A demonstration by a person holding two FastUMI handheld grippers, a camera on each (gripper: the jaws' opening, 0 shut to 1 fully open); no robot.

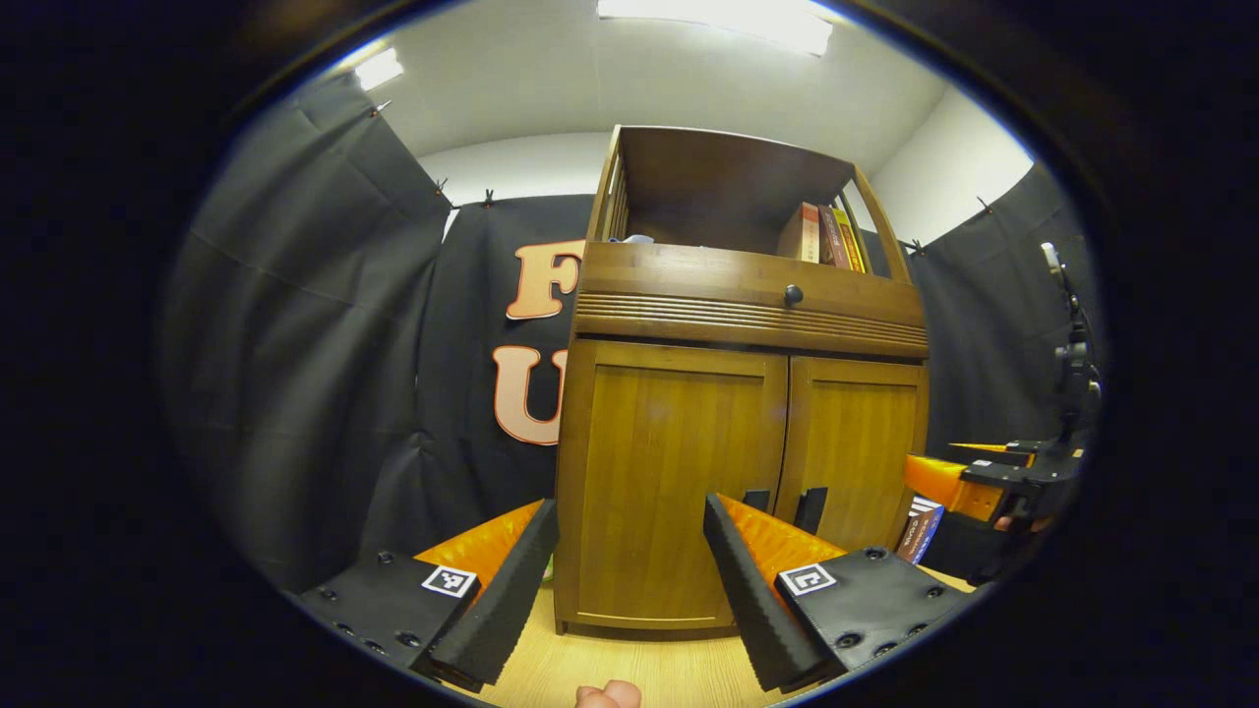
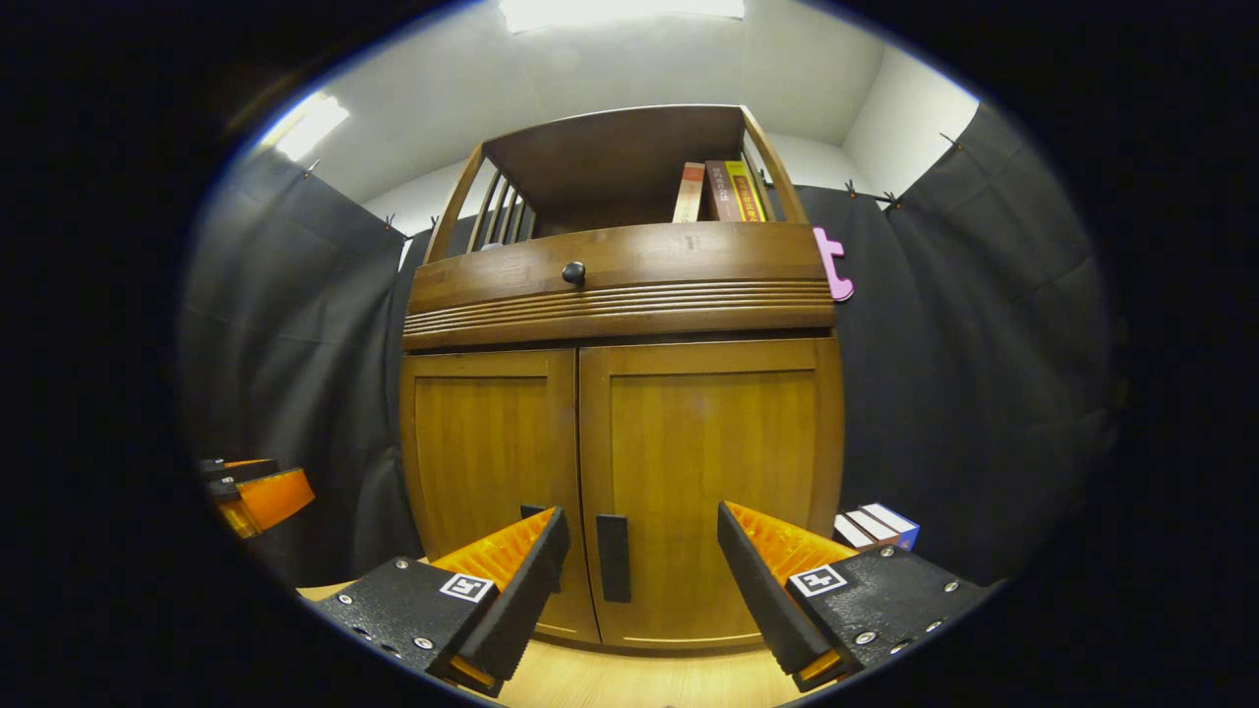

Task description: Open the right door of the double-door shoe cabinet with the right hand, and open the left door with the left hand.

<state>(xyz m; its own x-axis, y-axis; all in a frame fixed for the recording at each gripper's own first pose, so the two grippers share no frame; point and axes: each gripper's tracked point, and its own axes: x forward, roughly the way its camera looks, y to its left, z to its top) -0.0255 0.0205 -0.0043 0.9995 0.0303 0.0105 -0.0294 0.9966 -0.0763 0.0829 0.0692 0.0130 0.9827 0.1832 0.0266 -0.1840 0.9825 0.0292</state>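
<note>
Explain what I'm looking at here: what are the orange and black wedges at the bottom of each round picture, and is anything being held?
Those wedges are the two fingers of a handheld claw; a person carries one in each hand, with a camera riding on it. The left gripper view looks past the left claw at a wooden shoe cabinet; the right claw shows far right. The right gripper view looks past the right claw, aimed near the right door's handle. Both doors, left door and right door, are closed. Both claws are open and hold nothing. Books stand on the top shelf; more books lie beside the cabinet.
</note>
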